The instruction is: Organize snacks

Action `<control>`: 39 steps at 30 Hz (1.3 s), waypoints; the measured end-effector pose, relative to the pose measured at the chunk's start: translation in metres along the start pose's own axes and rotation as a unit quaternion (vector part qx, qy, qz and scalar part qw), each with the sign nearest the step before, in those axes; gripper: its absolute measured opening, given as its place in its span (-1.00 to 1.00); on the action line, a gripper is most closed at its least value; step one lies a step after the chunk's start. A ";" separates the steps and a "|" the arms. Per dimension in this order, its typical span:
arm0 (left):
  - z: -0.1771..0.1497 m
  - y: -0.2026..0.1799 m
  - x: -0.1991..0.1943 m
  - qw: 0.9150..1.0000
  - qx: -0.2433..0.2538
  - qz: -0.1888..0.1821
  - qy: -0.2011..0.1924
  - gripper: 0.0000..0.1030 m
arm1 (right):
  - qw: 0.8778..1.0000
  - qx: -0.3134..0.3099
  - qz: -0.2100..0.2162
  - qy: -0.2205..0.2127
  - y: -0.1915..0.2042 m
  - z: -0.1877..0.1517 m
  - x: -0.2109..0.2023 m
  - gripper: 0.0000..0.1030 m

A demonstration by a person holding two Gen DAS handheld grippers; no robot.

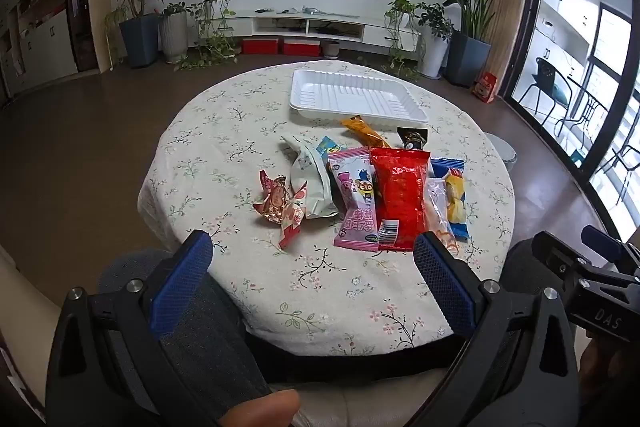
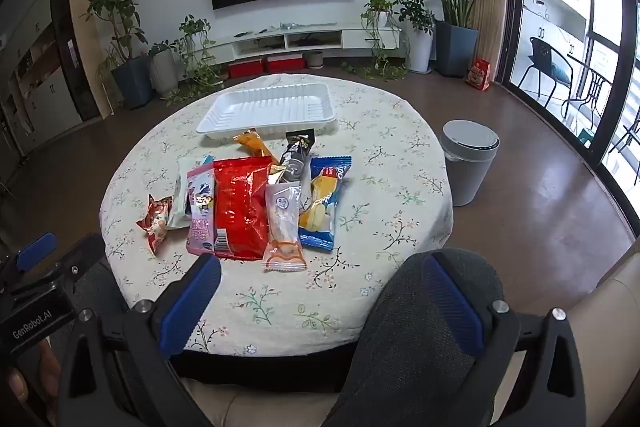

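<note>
Table: round table (image 1: pixel 240 131), covered in a cream cloth with a floral sprig print; the cloth drapes over the rim, and the near edge is cut off by a dark band and the person's knees.
Tray: white tray (image 1: pixel 356 95), rectangular, thin moulded plastic with a ribbed floor, lying at the far side of the table; nothing in it.
Snacks: loose cluster at the table's centre, just on the near side of the tray, all in glossy crinkled film.
Red packet: red packet (image 1: pixel 398 199), largest, flat pillow shape, barcode at its near end, overlapping its neighbours.
Pink packet: pink packet (image 1: pixel 356 203), cartoon print, touching the red one's left side.
White pouch: white pouch (image 1: pixel 310 183), crumpled, partly under the pink packet.
Twist-wrapped sweets: twist-wrapped sweets (image 1: pixel 280 207), red and gold foil, at the left end of the cluster.
Blue packet: blue packet (image 2: pixel 326 199), chip picture, at the right end.
Clear sachet: clear sachet (image 2: pixel 284 227), translucent with an orange base, between red and blue.
Partly hidden: orange packet (image 2: pixel 256 145) and black packet (image 2: pixel 296 155), both half buried behind the pile; printing illegible.
Left gripper: left gripper (image 1: pixel 314 255), blue ribbed fingers spread wide, nothing between them, short of the snacks.
Right gripper: right gripper (image 2: pixel 324 275), fingers wide apart, holding nothing; its right finger shows against a dark knitted knee.
</note>
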State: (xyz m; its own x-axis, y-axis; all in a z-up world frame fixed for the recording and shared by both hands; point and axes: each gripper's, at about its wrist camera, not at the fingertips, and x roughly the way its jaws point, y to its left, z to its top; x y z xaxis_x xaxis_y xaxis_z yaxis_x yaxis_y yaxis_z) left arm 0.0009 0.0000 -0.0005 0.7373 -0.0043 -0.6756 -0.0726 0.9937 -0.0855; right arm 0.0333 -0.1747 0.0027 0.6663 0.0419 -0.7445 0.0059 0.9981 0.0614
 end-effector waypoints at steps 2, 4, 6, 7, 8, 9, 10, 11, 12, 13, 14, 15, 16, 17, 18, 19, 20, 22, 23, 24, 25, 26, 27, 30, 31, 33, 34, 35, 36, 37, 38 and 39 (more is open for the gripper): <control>0.001 -0.001 0.001 1.000 0.003 0.001 0.000 0.98 | 1.000 0.001 0.002 0.000 0.000 0.001 0.001 1.00; 0.000 0.004 -0.001 1.000 0.004 0.002 -0.001 0.98 | 1.000 -0.001 -0.001 -0.003 0.000 0.001 0.002 1.00; 0.002 0.005 0.000 1.000 0.009 0.005 -0.002 0.98 | 1.000 -0.001 0.000 -0.001 0.000 0.001 0.002 1.00; 0.003 0.006 0.000 1.000 0.010 0.005 -0.003 0.98 | 1.000 -0.001 0.000 -0.001 0.001 0.002 0.002 1.00; 0.004 0.006 0.001 1.000 0.010 0.005 -0.003 0.98 | 1.000 -0.002 0.000 -0.001 0.001 0.002 0.002 1.00; 0.004 0.008 0.003 1.000 0.010 0.007 -0.004 0.98 | 1.000 -0.001 -0.001 -0.002 0.000 0.002 0.003 1.00; 0.001 0.006 0.006 1.000 0.004 0.017 -0.008 0.98 | 1.000 -0.001 -0.002 -0.002 0.000 0.002 0.004 1.00; 0.001 0.006 0.007 1.000 0.005 0.017 -0.008 0.98 | 1.000 -0.001 -0.002 -0.001 0.001 0.002 0.004 1.00; 0.001 0.006 0.007 1.000 0.004 0.018 -0.009 0.98 | 1.000 -0.001 -0.001 -0.002 0.001 0.002 0.004 1.00; 0.001 0.006 0.008 1.000 0.004 0.019 -0.009 0.98 | 1.000 -0.001 -0.001 -0.002 0.001 0.003 0.004 1.00; 0.001 0.006 0.009 1.000 0.003 0.020 -0.010 0.98 | 1.000 -0.001 -0.001 -0.001 0.002 0.003 0.004 1.00; 0.001 0.007 0.008 1.000 0.000 0.020 -0.010 0.98 | 1.000 -0.001 -0.001 0.000 0.003 0.003 0.004 1.00; 0.000 0.008 0.008 1.000 -0.001 0.019 -0.011 0.98 | 1.000 -0.001 -0.001 0.000 0.003 0.003 0.004 1.00; 0.000 0.008 0.009 1.000 -0.002 0.020 -0.011 0.98 | 1.000 -0.002 -0.001 0.001 0.003 0.003 0.004 1.00; 0.001 0.009 0.009 1.000 -0.002 0.019 -0.010 0.98 | 1.000 -0.002 0.000 0.000 0.003 0.003 0.005 1.00; 0.000 0.009 0.009 1.000 -0.001 0.018 -0.010 0.98 | 1.000 -0.002 -0.001 0.000 0.003 0.002 0.006 1.00; 0.000 0.010 0.009 1.000 -0.002 0.018 -0.011 0.98 | 1.000 -0.002 -0.001 0.001 0.003 0.002 0.006 1.00; 0.000 0.010 0.009 1.000 -0.002 0.018 -0.010 0.98 | 1.000 -0.002 0.000 0.001 0.004 0.002 0.006 1.00; 0.000 0.010 0.009 1.000 -0.003 0.018 -0.010 0.98 | 1.000 -0.002 -0.001 0.002 0.004 0.002 0.006 1.00; 0.000 0.010 0.009 1.000 -0.002 0.018 -0.010 0.98 | 1.000 -0.002 0.000 0.003 0.004 0.001 0.005 1.00; 0.000 0.010 0.009 1.000 -0.002 0.018 -0.010 0.98 | 1.000 -0.002 0.000 0.003 0.004 0.001 0.005 1.00; 0.000 0.010 0.009 1.000 -0.003 0.018 -0.011 0.98 | 1.000 -0.004 0.000 0.002 0.005 0.003 0.007 1.00; 0.001 0.010 0.009 1.000 -0.003 0.018 -0.010 0.98 | 1.000 -0.004 0.000 0.001 0.005 0.003 0.007 1.00; 0.001 0.010 0.010 1.000 -0.002 0.018 -0.010 0.98 | 1.000 -0.004 -0.001 0.001 0.004 0.002 0.007 1.00; 0.001 0.010 0.010 1.000 -0.002 0.018 -0.010 0.98 | 1.000 -0.004 0.000 0.003 0.005 0.003 0.007 1.00; 0.002 0.010 0.010 1.000 -0.003 0.018 -0.010 0.98 | 1.000 -0.004 0.000 0.003 0.005 0.003 0.007 1.00; 0.002 0.010 0.010 1.000 -0.003 0.018 -0.010 0.98 | 1.000 -0.003 0.000 0.004 0.005 0.003 0.007 1.00; 0.002 0.010 0.010 1.000 -0.003 0.018 -0.010 0.98 | 1.000 -0.003 0.000 0.004 0.005 0.002 0.008 1.00; 0.002 0.011 0.010 1.000 -0.003 0.018 -0.010 0.98 | 1.000 -0.004 0.000 0.004 0.006 0.002 0.008 1.00; 0.001 0.010 0.010 1.000 -0.004 0.018 -0.010 0.98 | 1.000 -0.006 0.000 0.005 0.007 0.001 0.009 1.00; 0.002 0.010 0.010 1.000 -0.004 0.018 -0.011 0.98 | 1.000 -0.006 0.000 0.005 0.007 0.000 0.008 1.00; 0.001 0.011 0.010 1.000 -0.004 0.018 -0.011 0.98 | 1.000 -0.006 0.000 0.004 0.007 0.000 0.009 1.00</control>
State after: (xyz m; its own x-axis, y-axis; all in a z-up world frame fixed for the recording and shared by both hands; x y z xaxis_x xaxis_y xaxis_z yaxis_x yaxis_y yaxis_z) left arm 0.0084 0.0110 -0.0072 0.7488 0.0350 -0.6619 -0.1052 0.9922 -0.0665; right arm 0.0390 -0.1671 -0.0033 0.6607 0.0418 -0.7495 -0.0025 0.9986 0.0535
